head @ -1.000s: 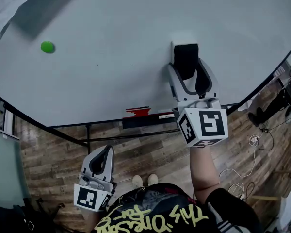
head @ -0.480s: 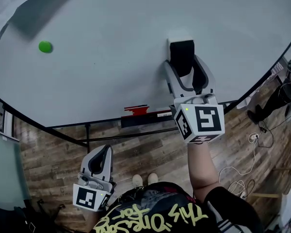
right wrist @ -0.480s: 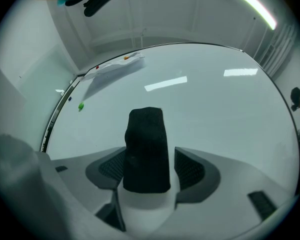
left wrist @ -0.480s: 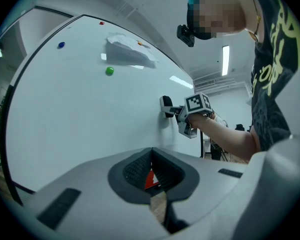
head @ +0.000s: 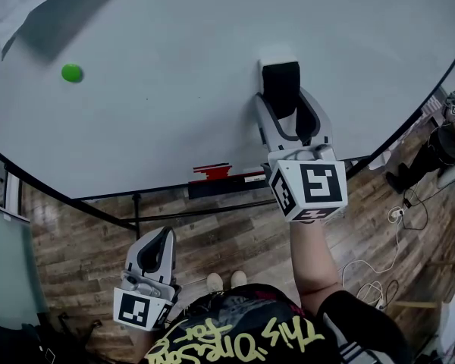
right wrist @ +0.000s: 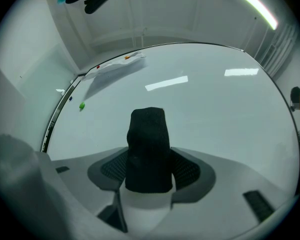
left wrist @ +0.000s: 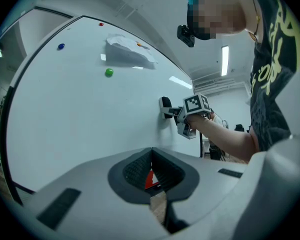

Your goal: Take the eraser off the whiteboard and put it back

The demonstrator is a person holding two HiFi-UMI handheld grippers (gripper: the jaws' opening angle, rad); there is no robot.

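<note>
As right gripper [head: 290,103] closes round the eraser [head: 280,78], whiteboard [head: 174,105] around lies bare

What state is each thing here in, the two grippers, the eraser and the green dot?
right gripper: jaws have just been closing; pads seem to touch the eraser at its sides.
eraser: stuck on the whiteboard, between those jaws.
left gripper: shut, empty, away from the whiteboard.
green magnet: stuck on the whiteboard.
paper sheet: hanging on the whiteboard, rumpled.
</note>
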